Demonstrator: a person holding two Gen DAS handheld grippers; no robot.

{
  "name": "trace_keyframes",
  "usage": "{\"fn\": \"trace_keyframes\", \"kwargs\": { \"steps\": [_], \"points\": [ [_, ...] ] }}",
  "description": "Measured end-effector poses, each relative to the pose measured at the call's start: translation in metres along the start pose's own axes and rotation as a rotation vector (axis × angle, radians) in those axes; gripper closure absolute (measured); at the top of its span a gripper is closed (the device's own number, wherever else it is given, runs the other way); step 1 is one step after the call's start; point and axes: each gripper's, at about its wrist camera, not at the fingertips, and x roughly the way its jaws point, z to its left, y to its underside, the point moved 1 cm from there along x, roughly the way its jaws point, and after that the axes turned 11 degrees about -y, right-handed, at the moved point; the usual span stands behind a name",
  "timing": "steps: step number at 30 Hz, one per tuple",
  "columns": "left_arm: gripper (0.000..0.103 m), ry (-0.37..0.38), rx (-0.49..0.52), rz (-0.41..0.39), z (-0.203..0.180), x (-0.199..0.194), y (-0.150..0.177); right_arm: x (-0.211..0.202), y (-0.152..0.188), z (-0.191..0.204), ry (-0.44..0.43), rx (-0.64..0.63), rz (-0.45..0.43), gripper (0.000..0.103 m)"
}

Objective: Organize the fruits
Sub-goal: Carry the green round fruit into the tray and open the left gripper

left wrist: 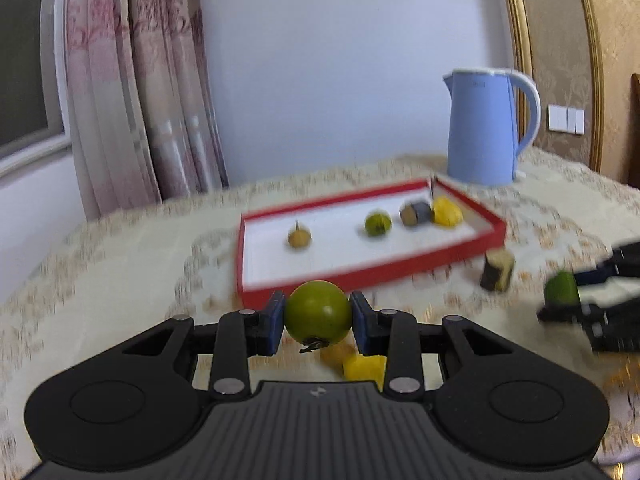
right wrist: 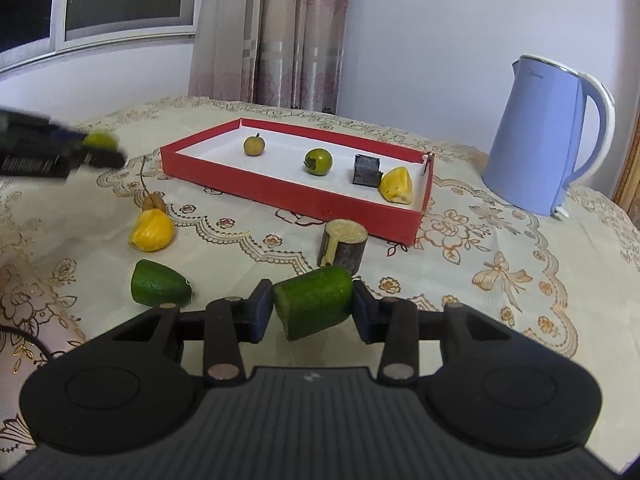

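Tongs both pinch fruit: left tongs [left wrist: 318, 322] a round green fruit [left wrist: 318, 312], right tongs [right wrist: 313, 310] a cucumber chunk [right wrist: 314, 306]; either could slip short of the red tray [right wrist: 360, 210].

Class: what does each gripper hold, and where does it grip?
Left gripper: round green fruit, pinched at its sides. Right gripper: green fruit piece, pinched at its ends.

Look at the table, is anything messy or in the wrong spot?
Yes. Some pieces lie loose on the tablecloth instead of in the red tray: a yellow fruit piece, a green chunk and a cut stub. Nothing looks spilled or broken.
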Motion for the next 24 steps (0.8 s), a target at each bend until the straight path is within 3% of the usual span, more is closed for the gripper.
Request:
{"fn": "trace_keyframes", "kwargs": {
  "steps": [3, 8, 13, 18, 24],
  "points": [
    [0.07, 0.004, 0.014, -0.018, -0.003, 0.016, -0.015, 0.0, 0.0, 0.0, -0.005, 0.009, -0.008, 0.064],
    [0.07, 0.071, 0.013, 0.022, -0.009, 0.058, -0.036, -0.002, 0.002, 0.0, -0.013, 0.015, -0.022, 0.064],
    [0.07, 0.061, 0.034, 0.03, -0.017, 0.099, -0.051, -0.002, 0.004, -0.003, -0.013, 0.033, -0.027, 0.064],
    [0.07, 0.099, 0.022, 0.085, -0.027, 0.139, -0.063, 0.0, 0.006, -0.006, -0.013, 0.047, -0.028, 0.064],
    [0.07, 0.079, 0.048, 0.127, -0.045, 0.18, -0.074, 0.002, 0.006, -0.009, -0.006, 0.063, -0.027, 0.064]
  ]
}}
